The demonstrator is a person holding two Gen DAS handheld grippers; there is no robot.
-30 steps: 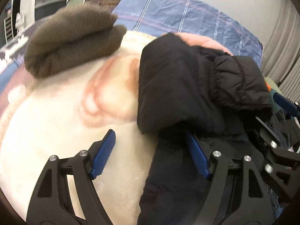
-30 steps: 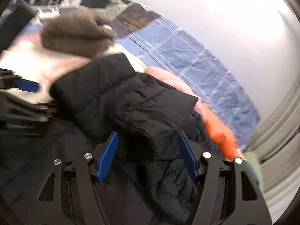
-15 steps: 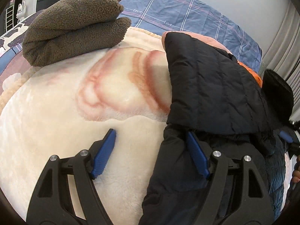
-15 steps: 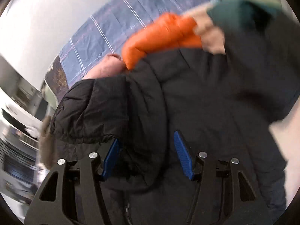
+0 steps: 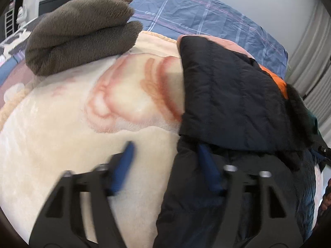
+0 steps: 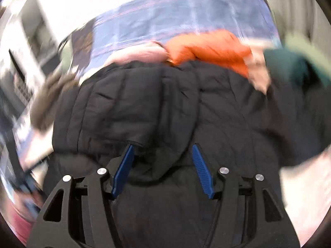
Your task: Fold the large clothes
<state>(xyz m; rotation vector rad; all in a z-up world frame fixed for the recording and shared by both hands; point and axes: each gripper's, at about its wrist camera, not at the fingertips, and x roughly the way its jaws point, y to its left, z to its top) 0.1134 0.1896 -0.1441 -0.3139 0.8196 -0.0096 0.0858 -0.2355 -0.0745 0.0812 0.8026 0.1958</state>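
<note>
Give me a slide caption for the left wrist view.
Left gripper closing over the edge of a black puffer jacket on a cream blanket.

Both wrist views look steeply down, close over the shared black jacket (image 5: 231, 103) (image 6: 165, 107).

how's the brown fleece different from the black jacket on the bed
The brown fleece is fuzzy; the black jacket is smooth and quilted. The fleece sits folded into a compact bundle at the far left; the jacket is only partly folded, one flap laid over, spreading toward the camera. Both rest on the cream blanket.
</note>
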